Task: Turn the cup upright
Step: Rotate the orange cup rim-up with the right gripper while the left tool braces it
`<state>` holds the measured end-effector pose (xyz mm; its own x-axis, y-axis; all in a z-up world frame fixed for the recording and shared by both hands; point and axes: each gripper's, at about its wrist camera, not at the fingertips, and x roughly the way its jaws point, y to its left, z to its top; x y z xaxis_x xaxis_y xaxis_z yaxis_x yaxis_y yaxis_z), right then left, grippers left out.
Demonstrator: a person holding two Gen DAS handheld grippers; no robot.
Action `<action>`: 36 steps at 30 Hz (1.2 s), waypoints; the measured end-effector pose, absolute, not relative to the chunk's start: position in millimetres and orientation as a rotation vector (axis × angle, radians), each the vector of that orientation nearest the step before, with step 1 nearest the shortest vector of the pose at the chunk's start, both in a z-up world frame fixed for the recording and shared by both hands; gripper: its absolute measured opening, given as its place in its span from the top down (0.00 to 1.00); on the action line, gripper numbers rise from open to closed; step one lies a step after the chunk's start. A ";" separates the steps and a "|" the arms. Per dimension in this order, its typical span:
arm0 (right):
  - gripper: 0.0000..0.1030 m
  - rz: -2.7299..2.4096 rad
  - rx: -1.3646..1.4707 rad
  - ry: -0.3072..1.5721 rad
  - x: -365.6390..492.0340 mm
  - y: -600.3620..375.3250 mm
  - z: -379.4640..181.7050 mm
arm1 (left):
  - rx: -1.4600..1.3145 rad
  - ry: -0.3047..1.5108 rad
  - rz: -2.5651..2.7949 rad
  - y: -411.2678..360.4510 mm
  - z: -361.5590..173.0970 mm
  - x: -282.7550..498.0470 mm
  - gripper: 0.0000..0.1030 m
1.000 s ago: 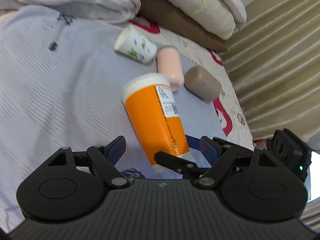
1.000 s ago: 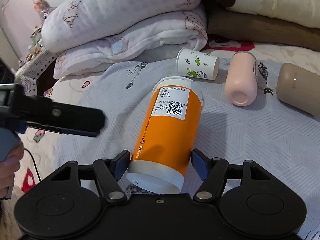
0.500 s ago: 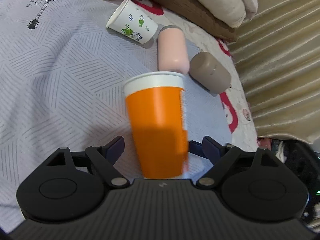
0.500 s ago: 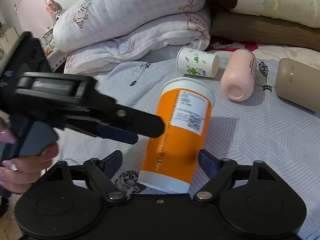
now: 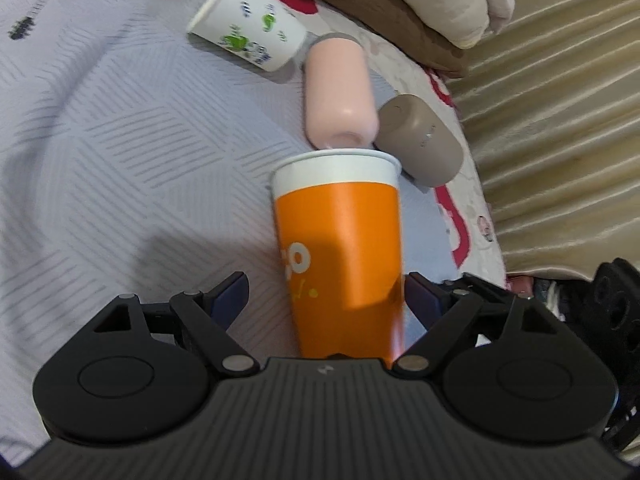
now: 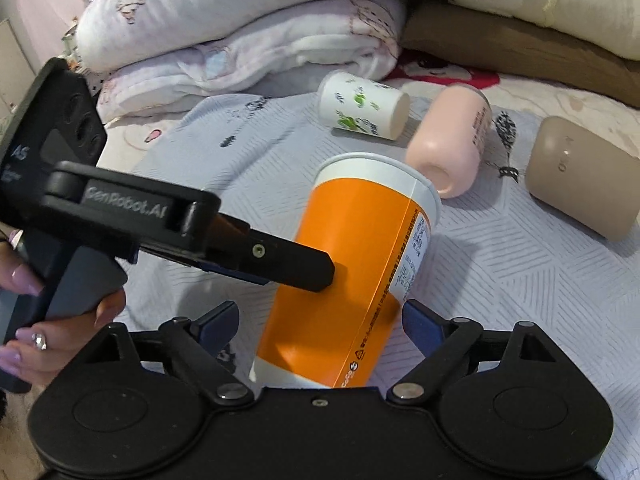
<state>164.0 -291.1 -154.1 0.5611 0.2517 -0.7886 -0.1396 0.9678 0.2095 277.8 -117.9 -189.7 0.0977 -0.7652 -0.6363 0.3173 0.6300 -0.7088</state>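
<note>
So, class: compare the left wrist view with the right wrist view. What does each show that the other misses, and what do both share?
Only the left wrist view shows the beige curtain and the orange cup's white circle logo.

Only the right wrist view shows the folded white blankets, the left gripper from outside, the hand holding it, and the cup's printed label.

Both show the orange cup, white paper cup, pink cup and taupe cup.
</note>
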 end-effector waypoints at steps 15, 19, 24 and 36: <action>0.24 0.292 0.053 0.946 159.6 -280.0 -145.5 | -0.288 1.121 -0.897 -121.7 -169.2 258.6 0.34; 0.24 0.331 -0.112 0.877 154.0 -257.5 -140.9 | -0.219 1.050 -0.893 -110.5 -155.1 252.4 0.35; 0.24 0.344 -0.287 0.785 159.5 -233.1 -138.1 | -0.158 0.924 -0.854 -95.0 -136.0 248.8 0.37; 0.25 0.313 -0.475 0.371 178.1 -216.2 -162.3 | 0.051 0.630 -0.721 -94.1 -112.2 244.7 0.36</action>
<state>178.1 -216.2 -162.3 0.8867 0.2044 -0.4146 -0.3740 0.8443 -0.3838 244.7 -94.1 -112.2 0.5755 -0.6006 -0.5551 0.6305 0.7581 -0.1666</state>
